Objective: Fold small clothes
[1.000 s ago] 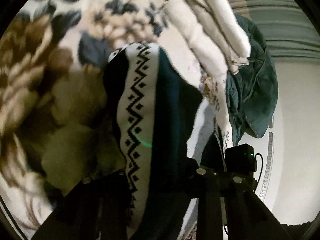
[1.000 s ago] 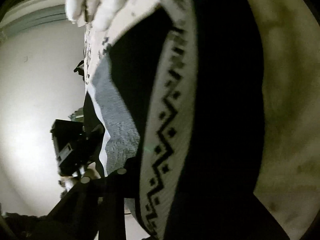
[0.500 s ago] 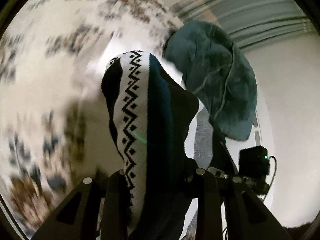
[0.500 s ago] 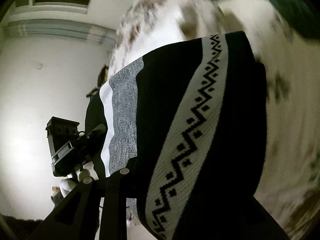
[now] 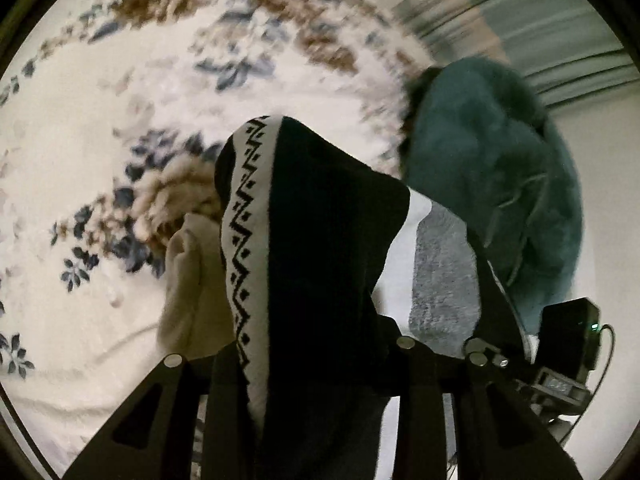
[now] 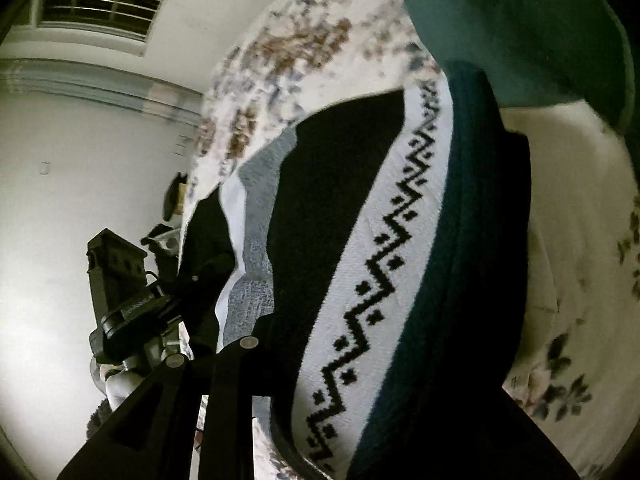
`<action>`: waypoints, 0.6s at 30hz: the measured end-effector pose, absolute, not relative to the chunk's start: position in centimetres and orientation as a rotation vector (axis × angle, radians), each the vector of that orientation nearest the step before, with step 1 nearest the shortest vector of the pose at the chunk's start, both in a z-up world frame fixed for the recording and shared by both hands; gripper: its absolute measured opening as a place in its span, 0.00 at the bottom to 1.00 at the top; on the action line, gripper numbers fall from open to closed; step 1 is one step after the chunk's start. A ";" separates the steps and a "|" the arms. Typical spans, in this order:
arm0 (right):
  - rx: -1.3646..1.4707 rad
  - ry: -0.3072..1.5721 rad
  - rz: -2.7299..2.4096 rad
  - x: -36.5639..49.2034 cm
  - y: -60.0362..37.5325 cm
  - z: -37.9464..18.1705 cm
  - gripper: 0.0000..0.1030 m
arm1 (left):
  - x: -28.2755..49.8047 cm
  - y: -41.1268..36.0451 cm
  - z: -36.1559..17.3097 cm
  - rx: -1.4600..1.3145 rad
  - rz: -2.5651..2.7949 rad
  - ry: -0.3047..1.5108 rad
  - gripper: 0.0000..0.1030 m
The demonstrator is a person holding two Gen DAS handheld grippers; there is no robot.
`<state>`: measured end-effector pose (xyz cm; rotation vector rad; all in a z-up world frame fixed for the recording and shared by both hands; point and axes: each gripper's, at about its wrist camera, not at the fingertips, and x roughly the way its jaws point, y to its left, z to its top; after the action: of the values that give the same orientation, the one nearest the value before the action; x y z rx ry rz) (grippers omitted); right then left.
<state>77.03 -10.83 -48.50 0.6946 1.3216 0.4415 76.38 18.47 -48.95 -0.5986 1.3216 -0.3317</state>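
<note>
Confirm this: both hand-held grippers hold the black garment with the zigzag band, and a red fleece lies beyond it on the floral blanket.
Wrong in one respect: the fleece is dark teal, not red, as the left wrist view shows. Both grippers, left and right, do hold the zigzag-banded garment over the floral blanket.

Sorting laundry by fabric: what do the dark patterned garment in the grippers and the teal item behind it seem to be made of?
Patterned garment: looks like matte knit, likely wool or acrylic; the white zigzag band shows stitched, stepped pixels, and a grey panel looks nubbly.
Teal item: seems plush fleece or terry; fuzzy, light-absorbing surface with soft edges. Fibre cannot be confirmed.
</note>
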 end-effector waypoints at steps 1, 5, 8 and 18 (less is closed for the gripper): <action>0.689 1.334 0.438 77.1 -11.4 -48.8 0.25 | 76.3 18.6 -49.1 -0.606 -0.332 1.330 0.29; 0.589 1.380 0.393 76.9 -10.4 -49.5 0.40 | 75.4 19.1 -48.5 -0.613 -0.305 1.328 0.34; 0.474 1.398 0.314 76.3 -10.5 -48.7 0.56 | 74.6 18.7 -46.8 -0.507 -0.223 1.329 0.44; 0.037 1.296 0.004 70.0 -11.1 -42.4 1.00 | 69.6 15.2 -42.0 -0.157 0.024 1.230 0.86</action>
<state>70.03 -11.05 -42.37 0.0370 1.2956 0.0042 69.62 15.25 -41.95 -0.1573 1.2300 0.0239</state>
